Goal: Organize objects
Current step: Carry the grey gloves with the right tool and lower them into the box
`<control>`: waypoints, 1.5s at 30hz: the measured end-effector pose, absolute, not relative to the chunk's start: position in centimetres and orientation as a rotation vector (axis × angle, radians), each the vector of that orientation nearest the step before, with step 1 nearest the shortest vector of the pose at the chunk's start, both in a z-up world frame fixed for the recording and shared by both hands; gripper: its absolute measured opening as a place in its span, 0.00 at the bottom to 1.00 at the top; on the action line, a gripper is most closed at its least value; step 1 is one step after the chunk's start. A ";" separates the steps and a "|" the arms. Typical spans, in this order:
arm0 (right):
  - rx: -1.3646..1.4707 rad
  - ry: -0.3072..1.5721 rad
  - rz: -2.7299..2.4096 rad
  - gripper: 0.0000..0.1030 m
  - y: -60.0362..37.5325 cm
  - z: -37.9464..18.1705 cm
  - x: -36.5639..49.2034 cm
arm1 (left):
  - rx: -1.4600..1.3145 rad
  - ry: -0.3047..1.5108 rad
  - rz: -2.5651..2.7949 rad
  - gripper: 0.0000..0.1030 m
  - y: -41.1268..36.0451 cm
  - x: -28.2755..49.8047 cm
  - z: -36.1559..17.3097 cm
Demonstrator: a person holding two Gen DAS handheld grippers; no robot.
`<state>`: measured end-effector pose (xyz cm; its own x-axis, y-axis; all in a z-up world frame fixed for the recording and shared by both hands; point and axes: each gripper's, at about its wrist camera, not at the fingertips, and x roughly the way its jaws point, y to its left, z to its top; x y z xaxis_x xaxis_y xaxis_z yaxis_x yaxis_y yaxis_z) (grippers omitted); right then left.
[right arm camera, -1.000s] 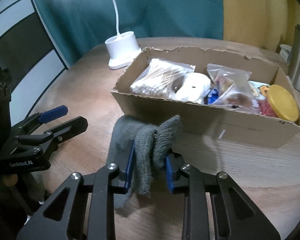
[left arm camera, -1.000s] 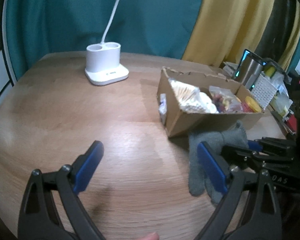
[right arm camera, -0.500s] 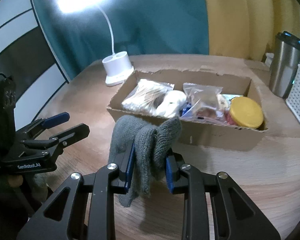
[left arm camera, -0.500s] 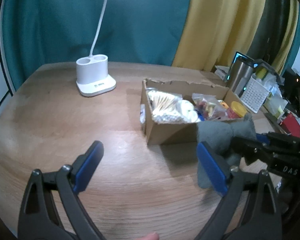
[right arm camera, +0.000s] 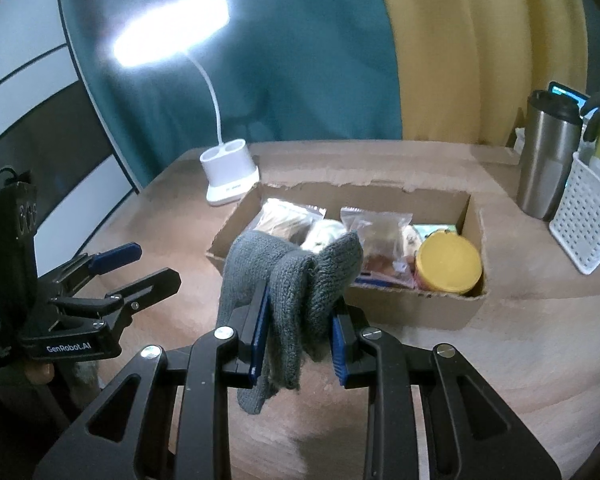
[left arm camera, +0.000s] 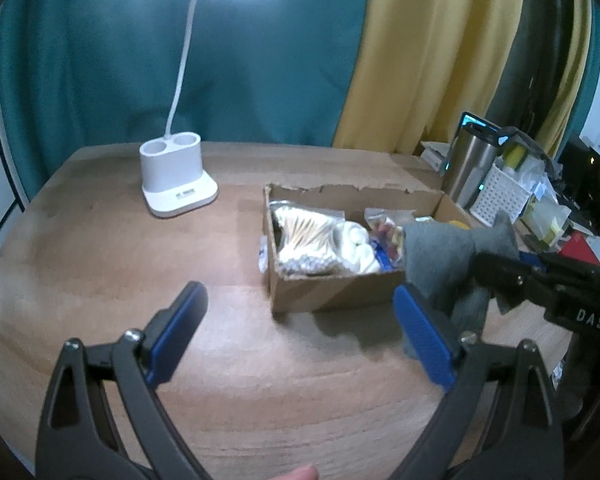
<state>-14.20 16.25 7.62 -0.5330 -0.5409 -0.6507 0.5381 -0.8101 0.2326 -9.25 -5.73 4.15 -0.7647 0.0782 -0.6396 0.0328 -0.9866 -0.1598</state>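
Observation:
A grey knitted glove [right arm camera: 292, 280] hangs bunched between the blue pads of my right gripper [right arm camera: 298, 320], which is shut on it above the wooden table, just in front of the cardboard box [right arm camera: 400, 308]. From the left wrist view the same glove [left arm camera: 440, 256] hangs at the right, in front of the box [left arm camera: 332, 292]. The box holds a bag of cotton swabs [left arm camera: 304, 232], a snack bag [right arm camera: 380, 232] and a yellow-lidded jar [right arm camera: 448, 264]. My left gripper [left arm camera: 300, 312] is open over bare table, with nothing between its fingers; it also appears as the left gripper [right arm camera: 136, 264] in the right wrist view.
A lit white desk lamp [left arm camera: 176, 184] stands at the back left. A steel tumbler [right arm camera: 548, 164] and a white perforated basket [right arm camera: 584, 216] sit at the right, beyond the box. Curtains hang behind the round wooden table [left arm camera: 100, 264].
Both grippers have risen and drawn back from the box. The glove has come up off the table in my right gripper and now hangs free.

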 end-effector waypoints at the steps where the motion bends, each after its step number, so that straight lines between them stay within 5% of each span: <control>1: 0.981 -0.008 -2.317 0.27 16.3 7.8 -14.3 | -1.065 -0.250 2.919 0.93 -5.7 -9.4 4.3; 45: 0.987 0.022 -2.296 0.27 12.1 8.7 -22.8 | -1.043 -0.290 2.923 0.93 -8.9 -15.4 4.4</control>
<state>-22.80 12.05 8.68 -0.5196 -0.5442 -0.6586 0.5565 -0.8005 0.2224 -15.42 -8.94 4.37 -0.7757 0.0853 -0.6253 0.0393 -0.9824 -0.1828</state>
